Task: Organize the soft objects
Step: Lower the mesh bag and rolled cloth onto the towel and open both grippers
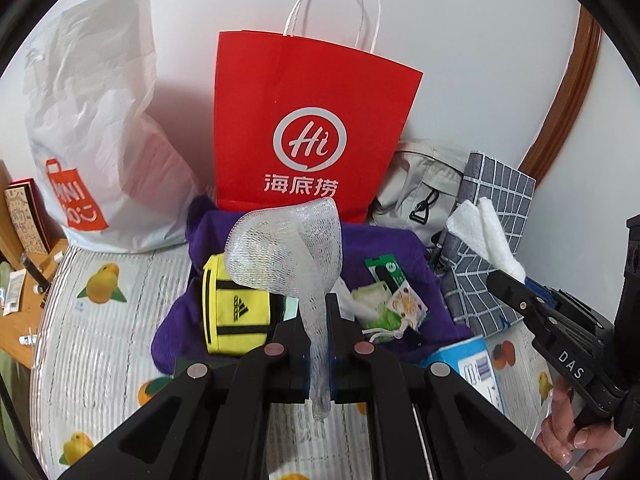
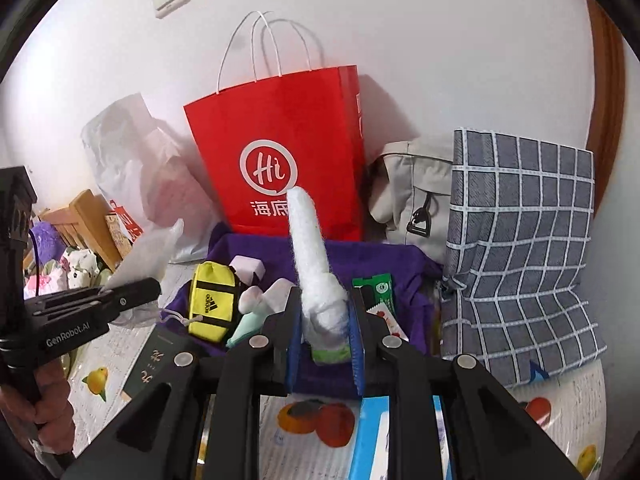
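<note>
Pinching a thin sleeve of white foam netting (image 1: 286, 248) between jaws pressed nearly flat together, the left gripper (image 1: 318, 320) holds it above the purple cloth (image 1: 384, 240) where the small soft things lie, while the right gripper (image 2: 322, 320) clamps a folded white cloth (image 2: 316, 264) that stands up past its blue pads (image 2: 293, 344) towards the red paper bag (image 2: 280, 152). Both pieces are off the fruit-print mat (image 1: 100, 320) and hang over the pile: the yellow pouch (image 1: 232, 304), the green packets (image 1: 390, 296) and a pale drawstring bag below. The netting looks the more likely to go wrong; it is light and springy, only a narrow strip of it sits in the grip, and its loose loop bulges forward, so a quick swing could let it slide out or snag on the pouch. The white cloth is bulky at the jaws and top-heavy above them, so tilting the gripper may make it flop and unfold, and a looser grip would probably drop it among the packets. If the red paper bag is the goal, which I cannot tell, its mouth sits high and its walls are thin; a nudge from either gripper could tip it against the white plastic bag (image 1: 100, 128) or the grey checked cushion (image 2: 520, 240). The two grippers are also near each other, so crossing paths risks a knock.
</note>
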Demonstrator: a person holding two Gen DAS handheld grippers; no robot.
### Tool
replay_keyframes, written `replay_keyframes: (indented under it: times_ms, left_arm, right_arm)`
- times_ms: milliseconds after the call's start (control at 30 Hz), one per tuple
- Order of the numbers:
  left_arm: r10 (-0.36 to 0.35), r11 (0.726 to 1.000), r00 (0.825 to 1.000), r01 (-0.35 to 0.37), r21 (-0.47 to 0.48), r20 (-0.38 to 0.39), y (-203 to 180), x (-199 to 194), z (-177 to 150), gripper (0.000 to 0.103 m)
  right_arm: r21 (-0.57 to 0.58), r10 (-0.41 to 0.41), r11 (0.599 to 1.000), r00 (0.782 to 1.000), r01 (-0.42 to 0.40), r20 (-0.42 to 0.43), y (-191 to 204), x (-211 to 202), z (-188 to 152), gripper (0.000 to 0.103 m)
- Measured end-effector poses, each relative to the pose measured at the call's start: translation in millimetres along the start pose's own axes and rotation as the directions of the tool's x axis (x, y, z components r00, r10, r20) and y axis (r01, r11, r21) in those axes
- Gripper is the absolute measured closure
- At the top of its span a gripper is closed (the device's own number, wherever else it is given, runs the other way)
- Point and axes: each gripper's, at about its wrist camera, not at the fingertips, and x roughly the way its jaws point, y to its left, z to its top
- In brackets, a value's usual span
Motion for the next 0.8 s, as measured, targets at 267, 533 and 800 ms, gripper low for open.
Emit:
replay_keyframes:
  times_ms: [267,533,800]
  left_arm:
    - [0.001,1.0,1.0,-0.001,-0.017,-0.002,3,18,22,0.097]
    - [-0.027,0.998,1.0,0.026,-0.058,-0.007,14,42,32,0.097]
    - [-0.02,0.998,0.999,0.017,-0.062,-0.05,24,71,35,0.097]
  right_arm:
    - [0.006,0.001,1.0,1.0,-0.001,0.006,-9,16,24,0.082]
    - [0.017,0.001,1.0,0.999,-0.001,0.037,-21,32,38,0.082]
    - [0.008,0.002,1.0,0.999,-0.001,-0.055,-37,75,32,0.082]
